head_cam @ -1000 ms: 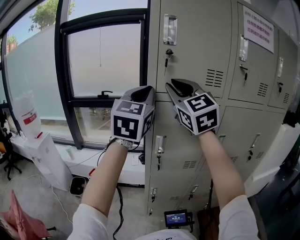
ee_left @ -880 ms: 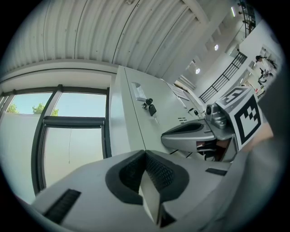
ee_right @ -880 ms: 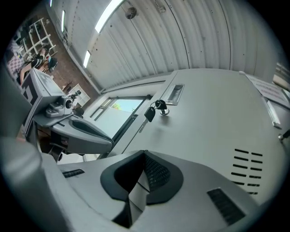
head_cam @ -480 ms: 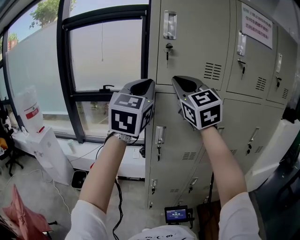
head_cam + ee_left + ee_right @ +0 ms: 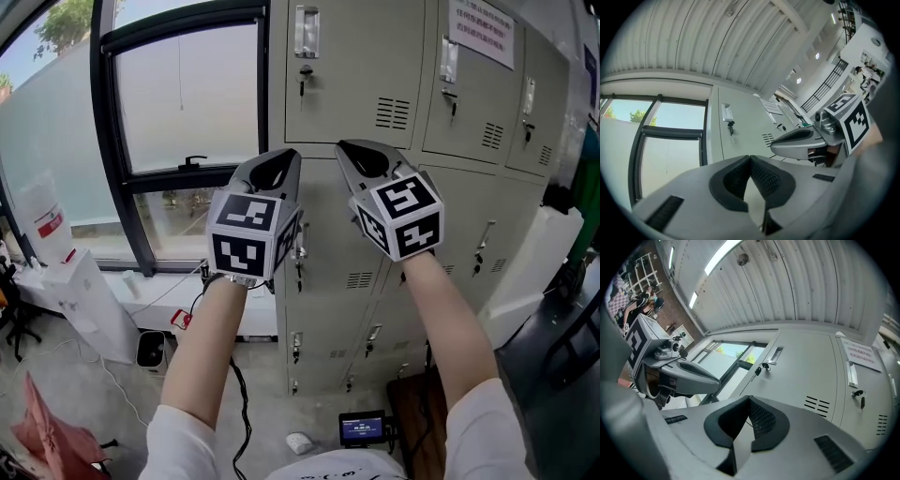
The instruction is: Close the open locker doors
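The left gripper (image 5: 750, 158) is clenched: its ribbed pads meet at the tips with nothing between them. The right gripper (image 5: 749, 399) is likewise pressed together and empty. In the head view the two are held up side by side, near each other but apart. They are in front of the locker bank (image 5: 375, 253), close to its left edge, about where the top row meets the row below. Neither appears to touch a door.

Just above them the upper-left door (image 5: 366, 84) sits flush in its frame, with a key (image 5: 301, 75) hanging in the lock under the handle (image 5: 306, 30). The next door along, the one bearing a notice (image 5: 480, 23), also looks shut. So do the lower doors (image 5: 450, 244) that show around the arms. Left of the bank there is only the window (image 5: 187, 103).

Judging from this, the closing looks done across the whole stretch in view (no door here stands proud of its neighbours). One doubt remains at the bank's right edge. A pale slanted panel (image 5: 530, 272) there might be a door hanging open or merely something leaning, and I cannot tell which. If it is a door, it is what is left.
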Available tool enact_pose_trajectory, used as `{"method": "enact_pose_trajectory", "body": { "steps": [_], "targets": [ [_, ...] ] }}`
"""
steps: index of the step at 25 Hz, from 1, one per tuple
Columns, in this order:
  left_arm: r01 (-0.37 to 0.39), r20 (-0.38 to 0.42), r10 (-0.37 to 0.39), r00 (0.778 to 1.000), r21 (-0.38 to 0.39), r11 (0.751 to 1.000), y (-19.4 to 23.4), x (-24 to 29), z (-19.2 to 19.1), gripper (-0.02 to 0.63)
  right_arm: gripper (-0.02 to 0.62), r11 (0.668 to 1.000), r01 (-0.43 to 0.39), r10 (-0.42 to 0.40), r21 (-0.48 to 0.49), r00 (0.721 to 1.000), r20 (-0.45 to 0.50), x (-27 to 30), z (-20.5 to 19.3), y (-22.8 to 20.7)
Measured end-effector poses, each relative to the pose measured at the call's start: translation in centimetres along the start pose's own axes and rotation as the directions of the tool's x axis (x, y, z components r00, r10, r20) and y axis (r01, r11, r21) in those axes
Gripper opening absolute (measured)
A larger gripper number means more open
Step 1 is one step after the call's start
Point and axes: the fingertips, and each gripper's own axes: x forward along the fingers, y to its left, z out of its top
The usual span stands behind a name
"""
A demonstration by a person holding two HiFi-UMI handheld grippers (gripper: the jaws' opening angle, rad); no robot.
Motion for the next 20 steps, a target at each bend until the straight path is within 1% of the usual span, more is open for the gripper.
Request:
{"method": "enact_pose_trajectory", "body": {
  "steps": [2, 5, 8, 10, 13, 17, 20],
  "targets": [
    [0.015, 0.012, -0.015, 1.0, -0.02, 1.0, -1.0, -0.4, 0.0, 0.015, 0.034, 1.0, -0.011, 0.011, 0.001, 1.0, -0.005, -1.1, 0.1, 0.4],
    [0.008, 0.012, -0.008, 1.0, -0.053, 0.999, -1.9, -1.1, -0.5, 0.015, 0.034, 1.0, -0.027, 0.027, 0.003, 0.999, -0.022, -2.5, -0.4, 0.9],
    [0.015, 0.007, -0.014, 1.0, -0.069, 0.998, -3.0, -1.4, -0.9, 0.015, 0.034, 0.999, -0.027, 0.028, 0.019, 0.999, -0.034, -4.0, -1.0, 1.2],
    [0.039, 0.01, -0.039, 0.999, -0.094, 0.995, -3.9, -1.4, -1.1, 0.015, 0.034, 0.999, -0.032, 0.033, 0.017, 0.998, -0.045, -5.0, -1.4, 1.4],
    [0.1, 0.027, -0.098, 0.995, -0.132, 0.986, -5.9, -0.8, -1.0, 0.015, 0.032, 0.999, -0.034, 0.034, -0.001, 0.998, -0.057, -6.5, -1.9, 1.0],
    [0.12, 0.035, -0.117, 0.993, -0.106, 0.987, -8.2, -0.2, -0.7, 0.015, 0.032, 0.999, -0.034, 0.035, 0.016, 0.998, -0.05, -8.0, -2.6, 0.3],
    [0.132, 0.033, -0.129, 0.991, -0.116, 0.984, -10.3, 0.4, -1.2, 0.015, 0.032, 0.999, -0.031, 0.033, 0.04, 0.998, -0.048, -9.3, -3.5, -0.4]
  ]
}}
